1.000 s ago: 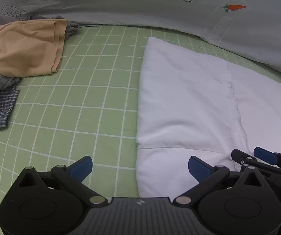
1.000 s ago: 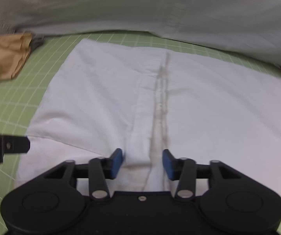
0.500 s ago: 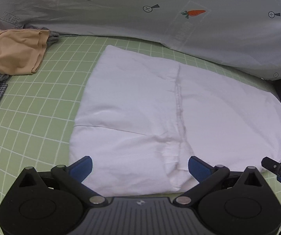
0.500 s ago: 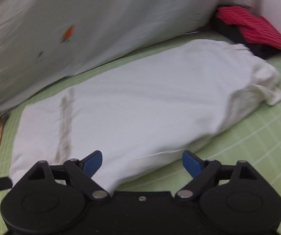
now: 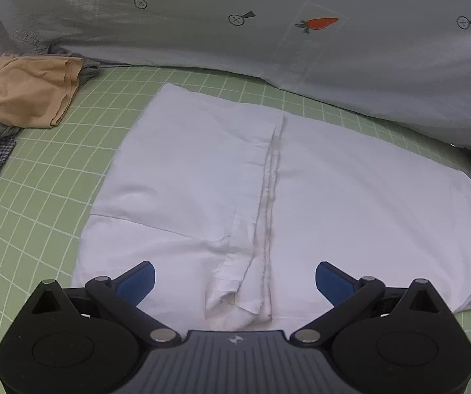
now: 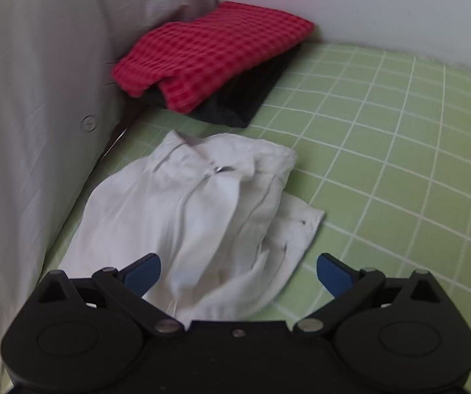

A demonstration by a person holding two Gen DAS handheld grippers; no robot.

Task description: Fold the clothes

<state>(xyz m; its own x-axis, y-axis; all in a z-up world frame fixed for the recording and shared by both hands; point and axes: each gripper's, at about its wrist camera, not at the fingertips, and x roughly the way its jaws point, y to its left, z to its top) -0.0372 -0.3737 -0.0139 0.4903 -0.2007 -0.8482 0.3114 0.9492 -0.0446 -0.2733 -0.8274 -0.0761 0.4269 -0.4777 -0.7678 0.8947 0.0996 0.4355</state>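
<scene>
White trousers [image 5: 284, 190] lie flat across the green checked sheet, with a greyish seam running down the middle. My left gripper [image 5: 234, 277] hovers open over their near edge, nothing between its blue pads. In the right wrist view the trousers' waistband end [image 6: 209, 203] shows, rumpled, with a button and a zip. My right gripper [image 6: 238, 271] is open above that end and holds nothing.
A grey quilt [image 5: 268, 23] with a carrot print runs along the back. A tan garment [image 5: 29, 92] on grey and checked clothes lies at the far left. A folded red checked cloth [image 6: 212, 52] on a black one sits at the right by the white wall.
My left gripper has moved right, from the trousers' left edge to over the middle seam. My right gripper has opened wide and swung right to the waistband end.
</scene>
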